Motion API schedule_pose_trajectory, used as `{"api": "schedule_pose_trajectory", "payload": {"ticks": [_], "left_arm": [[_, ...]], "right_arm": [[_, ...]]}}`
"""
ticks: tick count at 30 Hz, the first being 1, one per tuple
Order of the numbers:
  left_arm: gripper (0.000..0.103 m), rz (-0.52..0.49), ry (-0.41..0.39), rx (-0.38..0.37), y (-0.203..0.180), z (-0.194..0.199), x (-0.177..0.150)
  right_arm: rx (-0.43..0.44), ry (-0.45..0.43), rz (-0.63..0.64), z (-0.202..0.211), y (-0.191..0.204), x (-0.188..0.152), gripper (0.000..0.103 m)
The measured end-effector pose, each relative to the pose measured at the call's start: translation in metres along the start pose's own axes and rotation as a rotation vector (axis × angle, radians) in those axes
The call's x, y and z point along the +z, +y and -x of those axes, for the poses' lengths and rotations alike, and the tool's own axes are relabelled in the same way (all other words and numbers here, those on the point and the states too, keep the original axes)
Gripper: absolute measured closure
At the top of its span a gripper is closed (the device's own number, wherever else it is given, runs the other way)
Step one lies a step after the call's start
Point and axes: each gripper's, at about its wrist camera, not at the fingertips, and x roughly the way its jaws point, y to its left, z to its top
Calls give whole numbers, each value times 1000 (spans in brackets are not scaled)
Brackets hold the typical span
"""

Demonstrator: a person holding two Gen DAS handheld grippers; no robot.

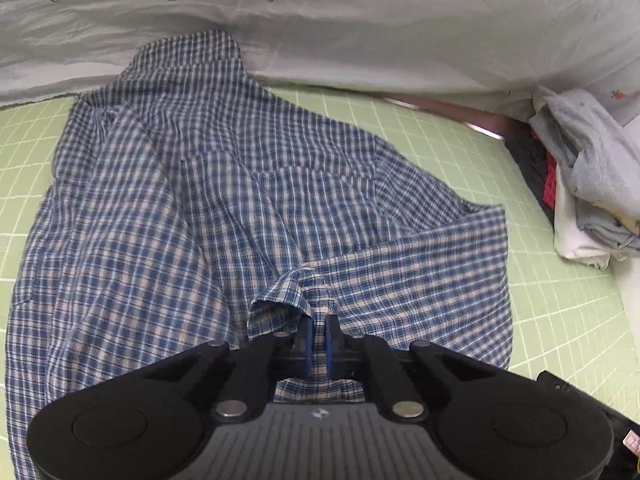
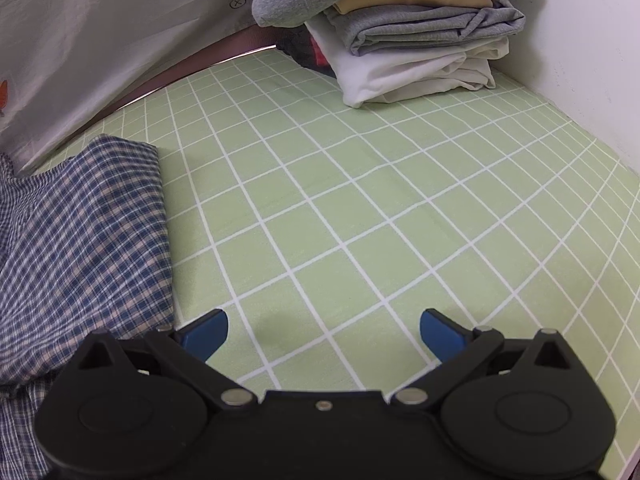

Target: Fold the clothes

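We have the plaid shirt [image 1: 240, 184] spread on the green grid-patterned sheet [image 2: 360, 208], its collar end toward the white carrot-print bedding [image 1: 360, 28] at the far side. The shirt is still unfolded: the body lies broad and rumpled, with one side panel turned back over the near right portion.

The left gripper [image 1: 318, 334] has its blue pads drawn close together on a bunched fold of the shirt's fabric near the edge closest to us; cloth passes between the pads and emerges behind them, so we judge this a firm pinch. The right gripper [image 2: 323, 330] has its jaws spread wide and holds nothing. It hovers over bare sheet just beside the shirt's right edge [image 2: 160, 240], which lies to the left of its left pad.

We judge the step in hand to be the start of the first fold: one grasp point secured, the second not yet taken.

The next move calls for the following:

1. Bring the right gripper across to the shirt's edge and close it on the fabric, well apart from the left grasp point.
2. Lift both points together, keeping the cloth taut between them.
3. Carry the edge over the shirt body toward the carrot-print bedding.

The stack of folded clothes [image 2: 420, 36], at the far right of the shirt against the white wall [image 2: 592, 52], is the likely destination once folding is complete.
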Motion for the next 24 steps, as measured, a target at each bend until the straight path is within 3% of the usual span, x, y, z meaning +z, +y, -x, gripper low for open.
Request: {"api": "schedule_pose_trajectory", "payload": {"ticks": [6, 13, 17, 21, 24], "left_arm": [[97, 79, -144, 31, 44, 53, 37], [98, 177, -275, 104, 133, 82, 61], [98, 262, -324, 124, 197, 88, 72], [98, 358, -385, 213, 267, 84, 77], [97, 404, -350, 271, 311, 67, 74]], "right_arm": [[43, -7, 45, 17, 19, -8, 0], [82, -6, 136, 33, 70, -24, 0], [78, 12, 173, 37, 102, -33, 0], [54, 13, 233, 40, 138, -37, 0], [46, 10, 258, 45, 156, -39, 0]]}}
